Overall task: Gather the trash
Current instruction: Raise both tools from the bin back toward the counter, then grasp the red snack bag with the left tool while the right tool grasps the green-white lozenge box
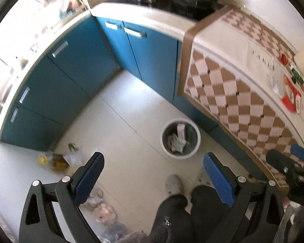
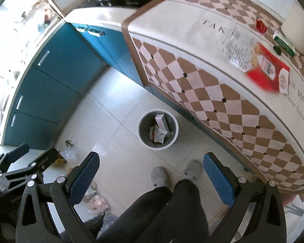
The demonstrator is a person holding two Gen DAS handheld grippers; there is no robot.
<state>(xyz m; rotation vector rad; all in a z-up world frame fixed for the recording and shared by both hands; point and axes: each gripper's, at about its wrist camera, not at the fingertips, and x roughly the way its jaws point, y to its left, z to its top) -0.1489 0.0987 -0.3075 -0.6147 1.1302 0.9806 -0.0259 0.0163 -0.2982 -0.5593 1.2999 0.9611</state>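
Low on the left of both views, a small heap of clear plastic bags and yellow bits [image 1: 56, 160] is lying on the pale floor by the blue cupboard doors [image 1: 66, 77], looking dropped and waiting to be picked up. More crumpled clear bags [image 1: 99, 204] are sitting at the bottom of the frame.

The left gripper [image 1: 153, 179] is hanging over the floor with its two blue pads spread wide and nothing between them. I think it is getting ready to grab.

Near the middle, one round white bin with a grey inside [image 2: 158, 129] is standing on the floor close to the counter, easy to reach. About three paper packets are sitting in it.

The right gripper [image 2: 152, 179] is also wide apart and holding nothing, above two grey slippers [image 2: 159, 176].

On the right, the brown and white checked cloth [image 2: 223, 93] is covering the counter. On it are lying one red and white packet [image 2: 268, 68], one sheet of clear printed wrap [image 2: 238, 49], one small red cap [image 2: 261, 26] and one green and white box [image 2: 284, 43]. These could be trash too.
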